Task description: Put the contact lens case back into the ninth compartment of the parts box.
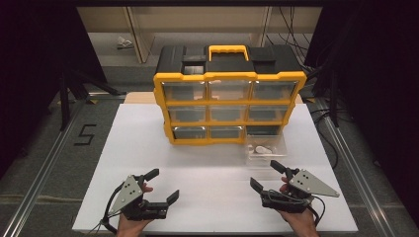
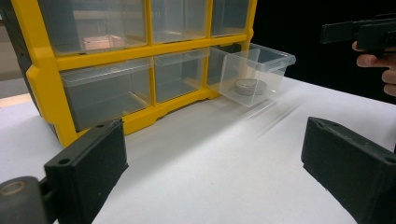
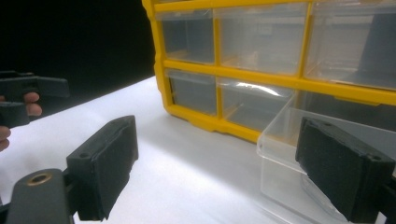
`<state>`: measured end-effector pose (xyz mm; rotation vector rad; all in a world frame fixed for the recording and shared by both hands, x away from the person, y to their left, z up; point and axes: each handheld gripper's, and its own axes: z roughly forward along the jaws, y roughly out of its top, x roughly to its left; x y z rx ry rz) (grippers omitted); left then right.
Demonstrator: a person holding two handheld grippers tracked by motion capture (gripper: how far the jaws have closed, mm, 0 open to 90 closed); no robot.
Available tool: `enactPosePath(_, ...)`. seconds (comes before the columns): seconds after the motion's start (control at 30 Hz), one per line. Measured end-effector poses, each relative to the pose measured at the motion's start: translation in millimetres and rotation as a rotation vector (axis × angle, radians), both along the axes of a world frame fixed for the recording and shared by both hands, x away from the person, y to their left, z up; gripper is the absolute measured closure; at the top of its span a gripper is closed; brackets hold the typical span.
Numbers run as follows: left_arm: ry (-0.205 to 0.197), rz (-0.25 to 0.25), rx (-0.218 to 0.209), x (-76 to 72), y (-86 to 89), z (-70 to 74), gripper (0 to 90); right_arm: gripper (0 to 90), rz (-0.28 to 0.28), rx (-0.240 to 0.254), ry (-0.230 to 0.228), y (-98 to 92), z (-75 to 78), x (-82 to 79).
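A yellow and black organizer cabinet with several clear drawers stands at the back of the white table. Its bottom right drawer is pulled out toward me and holds a small whitish round object. My left gripper rests open near the front left, with nothing between its jaws. My right gripper is open too, just in front of the pulled-out drawer. In the left gripper view, the cabinet lies ahead. A hand holds each gripper.
A metal rail runs along the table's left side, with a "5" marked on the floor. Shelving and cables sit behind the cabinet. Bare white tabletop stretches between the two grippers and the cabinet.
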<state>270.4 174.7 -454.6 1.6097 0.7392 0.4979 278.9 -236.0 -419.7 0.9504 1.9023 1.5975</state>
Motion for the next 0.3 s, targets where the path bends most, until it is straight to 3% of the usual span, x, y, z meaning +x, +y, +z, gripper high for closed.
enactPosePath(0.3, 0.002, -0.001, 0.001, 0.1, 0.0, 0.0, 6.4, 13.9, 0.000, -0.001, 0.000, 0.5, -1.7, 0.6)
